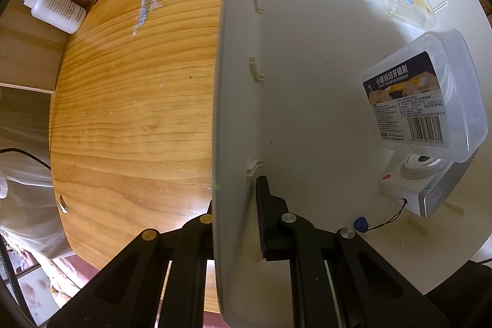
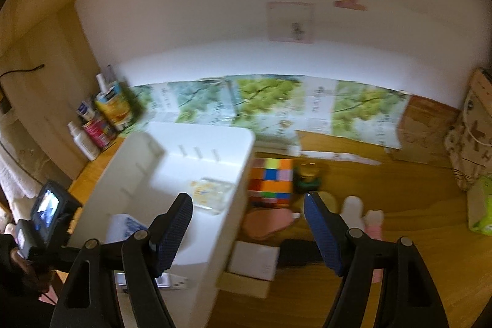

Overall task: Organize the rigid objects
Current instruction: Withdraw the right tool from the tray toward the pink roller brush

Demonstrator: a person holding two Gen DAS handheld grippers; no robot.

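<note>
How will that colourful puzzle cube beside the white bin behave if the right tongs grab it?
The puzzle cube looks rigid, with flat sides, so it should sit square and not roll. Its glossy tiles may slip. The right tongs stand open and empty, seemingly wide enough.

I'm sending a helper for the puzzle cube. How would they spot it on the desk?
Find the white bin on the wooden desk. The cube sits right outside its right wall, touching or nearly so. Its bright grid of coloured squares sets it apart from the pink item in front.

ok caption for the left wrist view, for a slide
Left gripper clamps the white plastic bin's wall; a clear lidded box lies inside.
</note>
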